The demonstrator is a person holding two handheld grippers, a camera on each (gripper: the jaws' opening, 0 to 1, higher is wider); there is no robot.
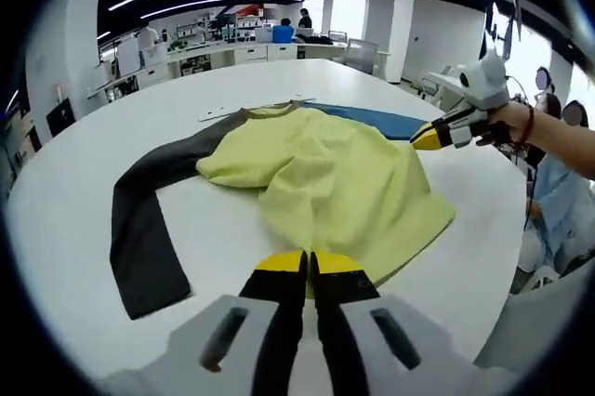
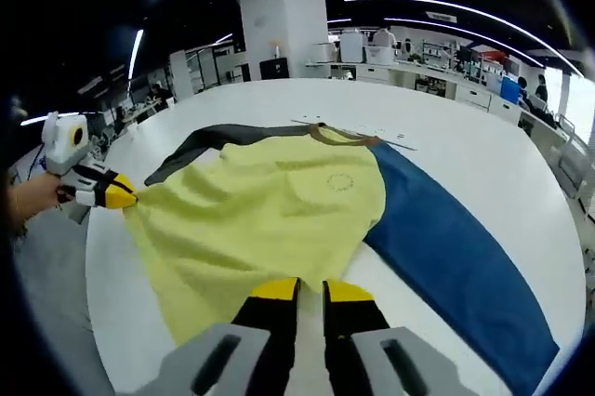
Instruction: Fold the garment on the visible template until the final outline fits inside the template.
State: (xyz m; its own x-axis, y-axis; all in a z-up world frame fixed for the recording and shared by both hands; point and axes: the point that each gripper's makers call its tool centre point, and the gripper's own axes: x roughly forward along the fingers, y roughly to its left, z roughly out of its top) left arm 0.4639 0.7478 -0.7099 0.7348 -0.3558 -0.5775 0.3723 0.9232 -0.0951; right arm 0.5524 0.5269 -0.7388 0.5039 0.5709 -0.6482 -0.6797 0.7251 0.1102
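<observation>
Left gripper view showed the left gripper (image 1: 309, 264) and right gripper (image 2: 310, 290) each clamped on the yellow shirt's (image 1: 325, 178) hem on the white table (image 1: 74, 201).

The left yellow-tipped two-jaw gripper (image 1: 309, 266) is seen with its black jaws brought together, the tips almost touching. The right yellow-tipped two-jaw gripper (image 2: 310, 292) is held with its jaws nearly closed, a thin gap left between the tips. Each gripper is gripped from behind by a bare hand (image 1: 509, 123), and a dark band is worn at the right wrist (image 1: 529, 124).
</observation>
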